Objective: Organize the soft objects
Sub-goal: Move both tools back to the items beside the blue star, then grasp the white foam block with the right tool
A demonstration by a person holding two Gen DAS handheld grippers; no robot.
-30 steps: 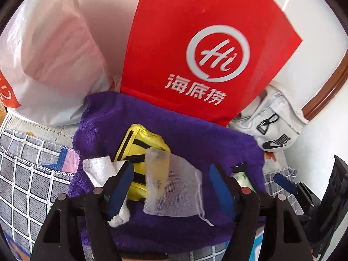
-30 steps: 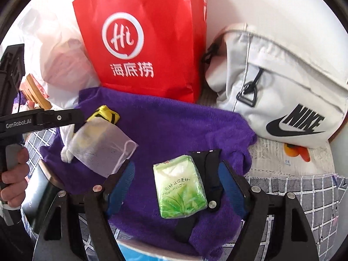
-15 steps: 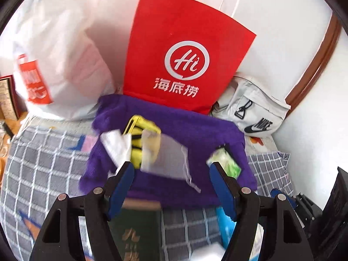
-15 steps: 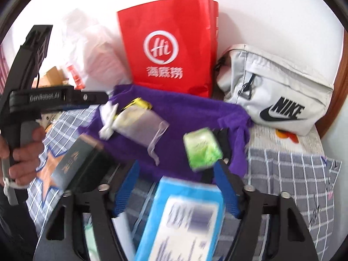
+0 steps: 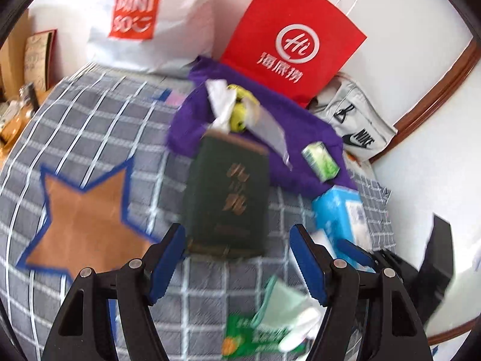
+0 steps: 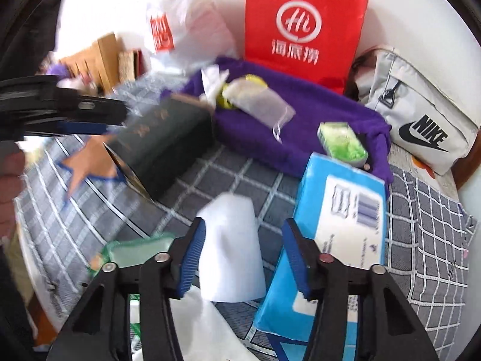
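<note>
A purple towel (image 5: 300, 138) (image 6: 300, 114) lies at the back of the bed. On it are a mesh pouch (image 5: 270, 126) (image 6: 261, 102), a yellow soft toy (image 5: 239, 114) and a green tissue pack (image 5: 320, 161) (image 6: 342, 141). My left gripper (image 5: 237, 240) is open with nothing in it, hovering just short of a dark green book (image 5: 231, 192) (image 6: 162, 144). My right gripper (image 6: 243, 231) is closing, with a white soft tissue piece (image 6: 231, 240) between its jaws. The right pad is still apart from it. A blue tissue package (image 6: 339, 216) (image 5: 339, 213) lies just to the right.
A red paper bag (image 5: 294, 39), a white Miniso bag (image 5: 150, 21) and a white Nike bag (image 6: 421, 114) stand against the wall. The grey checked bedcover (image 5: 90, 126) has an orange star patch. A green wipes pack (image 5: 255, 331) (image 6: 135, 252) lies near. A hand (image 6: 9, 180) holds the left gripper.
Both grippers have drawn back from the purple towel towards the near side of the bed. The book, blue package and wipes pack came into view. The right jaws have narrowed.
</note>
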